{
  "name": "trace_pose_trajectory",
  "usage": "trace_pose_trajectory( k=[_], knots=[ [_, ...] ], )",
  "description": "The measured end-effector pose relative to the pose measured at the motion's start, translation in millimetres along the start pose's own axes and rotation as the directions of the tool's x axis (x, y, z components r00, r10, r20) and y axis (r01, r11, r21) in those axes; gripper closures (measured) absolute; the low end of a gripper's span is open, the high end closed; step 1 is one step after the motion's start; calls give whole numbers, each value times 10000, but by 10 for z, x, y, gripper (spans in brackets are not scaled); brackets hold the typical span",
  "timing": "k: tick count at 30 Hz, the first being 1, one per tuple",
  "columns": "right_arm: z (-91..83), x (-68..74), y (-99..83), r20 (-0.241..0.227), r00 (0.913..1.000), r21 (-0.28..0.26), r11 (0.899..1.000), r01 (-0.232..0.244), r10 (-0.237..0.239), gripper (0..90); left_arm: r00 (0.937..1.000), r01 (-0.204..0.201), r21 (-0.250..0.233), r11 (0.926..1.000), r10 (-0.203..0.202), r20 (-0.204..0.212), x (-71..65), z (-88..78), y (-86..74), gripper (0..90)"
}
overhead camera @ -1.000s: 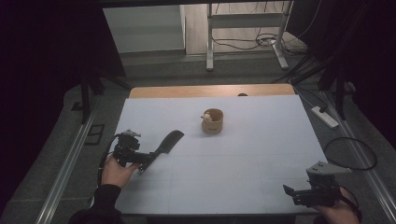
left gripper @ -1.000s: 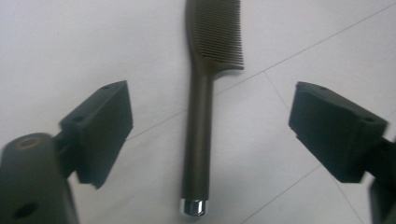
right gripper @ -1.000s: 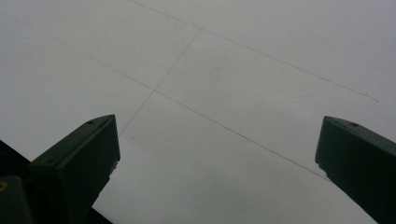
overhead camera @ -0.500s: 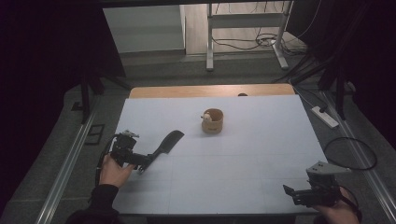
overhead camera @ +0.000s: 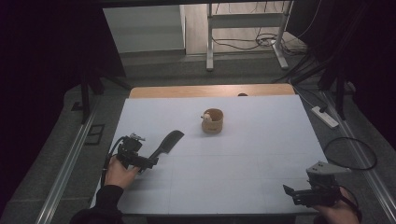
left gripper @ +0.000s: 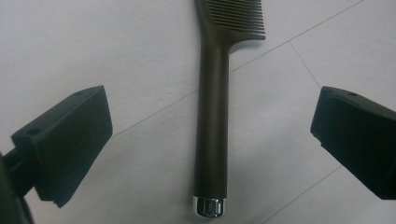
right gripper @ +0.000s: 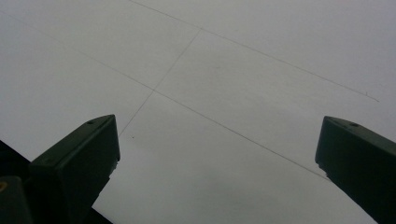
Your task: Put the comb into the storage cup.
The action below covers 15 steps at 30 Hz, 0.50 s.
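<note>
My left gripper (left gripper: 210, 140) jaws just finished spreading wide, so the black comb (left gripper: 212, 107) lies loose on the white table (overhead camera: 243, 154), left of centre in the high view, handle between the pads untouched. Looks released to me. Right gripper (right gripper: 215, 163) sits spread too, nothing in it, lower right.

A black comb (overhead camera: 166, 142) and a wooden cup (overhead camera: 213, 121) lie on the white table (overhead camera: 261, 149).
</note>
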State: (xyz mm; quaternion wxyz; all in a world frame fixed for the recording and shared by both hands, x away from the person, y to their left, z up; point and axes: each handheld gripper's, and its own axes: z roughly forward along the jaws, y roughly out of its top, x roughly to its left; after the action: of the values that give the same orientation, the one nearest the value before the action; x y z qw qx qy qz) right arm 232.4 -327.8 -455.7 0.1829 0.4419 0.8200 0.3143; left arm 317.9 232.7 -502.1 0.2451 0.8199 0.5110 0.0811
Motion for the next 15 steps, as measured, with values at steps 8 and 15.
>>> trace_pose_trajectory(
  k=[8,15],
  knots=[
    [1,2,0,8,10000,5,10000,10,-10,0,9998,-175,143,9997,175,41,-10,73,-12,0],
    [3,3,2,14,10000,56,10000,48,-48,0,9992,-391,346,9986,392,-35,-40,136,-8,0]
  ],
)
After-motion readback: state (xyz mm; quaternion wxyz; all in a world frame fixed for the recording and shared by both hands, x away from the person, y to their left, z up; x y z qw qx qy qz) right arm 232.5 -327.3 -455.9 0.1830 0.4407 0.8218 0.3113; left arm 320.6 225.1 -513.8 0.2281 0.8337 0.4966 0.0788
